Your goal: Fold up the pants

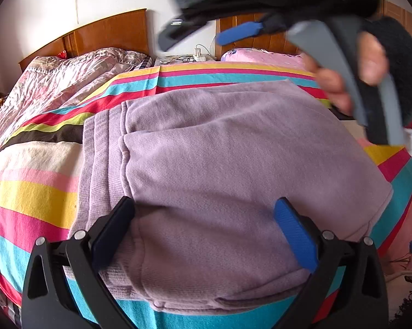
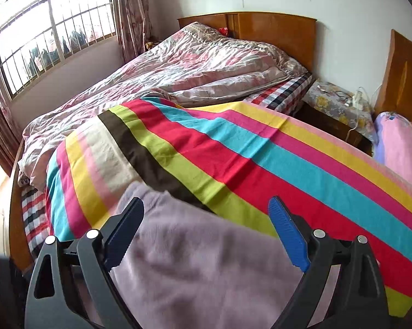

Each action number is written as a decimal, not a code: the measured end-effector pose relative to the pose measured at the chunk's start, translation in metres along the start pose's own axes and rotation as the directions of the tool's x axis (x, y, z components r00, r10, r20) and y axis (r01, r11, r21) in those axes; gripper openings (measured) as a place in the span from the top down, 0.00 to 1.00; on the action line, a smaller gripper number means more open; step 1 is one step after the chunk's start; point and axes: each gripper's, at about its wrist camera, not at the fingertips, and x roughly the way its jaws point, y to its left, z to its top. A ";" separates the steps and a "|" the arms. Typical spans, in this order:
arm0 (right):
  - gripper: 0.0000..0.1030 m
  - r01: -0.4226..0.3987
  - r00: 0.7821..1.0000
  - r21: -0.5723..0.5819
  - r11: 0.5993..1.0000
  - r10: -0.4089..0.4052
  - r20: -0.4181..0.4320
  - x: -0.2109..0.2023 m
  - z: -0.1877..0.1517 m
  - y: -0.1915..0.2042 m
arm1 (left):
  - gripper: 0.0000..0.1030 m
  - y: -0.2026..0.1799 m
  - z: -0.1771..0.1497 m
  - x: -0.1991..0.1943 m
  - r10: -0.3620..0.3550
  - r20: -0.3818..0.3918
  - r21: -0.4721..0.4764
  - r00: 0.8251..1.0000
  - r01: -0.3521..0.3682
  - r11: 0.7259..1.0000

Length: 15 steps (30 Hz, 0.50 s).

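Lilac knit pants lie folded on the striped sheet, their ribbed waistband toward the left. My left gripper is open and hovers just over the near part of the pants, one finger on each side of the fabric. In the left wrist view the right gripper is blurred at the top, held by a hand, with its jaws apart. In the right wrist view my right gripper is open above the pants, which are blurred below it and not held.
The striped sheet covers the near bed. A crumpled floral quilt lies on the far bed by the window. A nightstand with cables stands between the wooden headboards. A pink pillow sits at the right.
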 end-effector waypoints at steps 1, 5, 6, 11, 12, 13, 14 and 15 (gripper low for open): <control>0.14 0.014 1.000 0.003 1.000 -0.014 -0.010 -0.014 -0.018 -0.004 | 0.01 0.000 -0.001 0.000 0.000 0.003 -0.001 1.000 0.000 1.000; 0.14 0.088 0.995 0.052 0.995 -0.085 -0.057 -0.056 -0.093 -0.015 | 0.01 -0.003 -0.003 -0.001 0.005 0.005 0.006 1.000 -0.005 1.000; 0.14 0.097 0.994 0.071 0.993 -0.093 -0.065 -0.063 -0.108 -0.017 | 0.01 -0.004 -0.002 -0.001 0.008 0.002 0.007 1.000 -0.008 1.000; 0.14 0.096 0.991 0.143 0.985 -0.081 -0.106 -0.073 -0.166 -0.015 | 0.01 -0.010 0.008 -0.002 0.053 -0.051 0.022 0.997 -0.052 0.998; 0.13 0.107 0.991 0.144 0.984 -0.093 -0.101 -0.073 -0.172 -0.014 | 0.01 -0.009 0.015 -0.007 0.049 -0.068 -0.011 0.996 -0.050 0.999; 0.13 0.103 0.992 0.153 0.983 -0.091 -0.085 -0.074 -0.177 -0.014 | 0.01 -0.006 0.024 -0.015 0.023 -0.063 -0.054 0.998 -0.027 0.998; 0.12 0.099 0.993 0.168 0.981 -0.088 -0.072 -0.075 -0.180 -0.014 | 0.01 -0.004 0.036 -0.025 -0.017 -0.036 -0.087 0.999 0.014 0.996; 0.11 0.098 0.994 0.183 0.978 -0.087 -0.066 -0.075 -0.181 -0.016 | 0.01 -0.004 0.049 -0.032 -0.049 -0.004 -0.103 0.999 0.048 0.993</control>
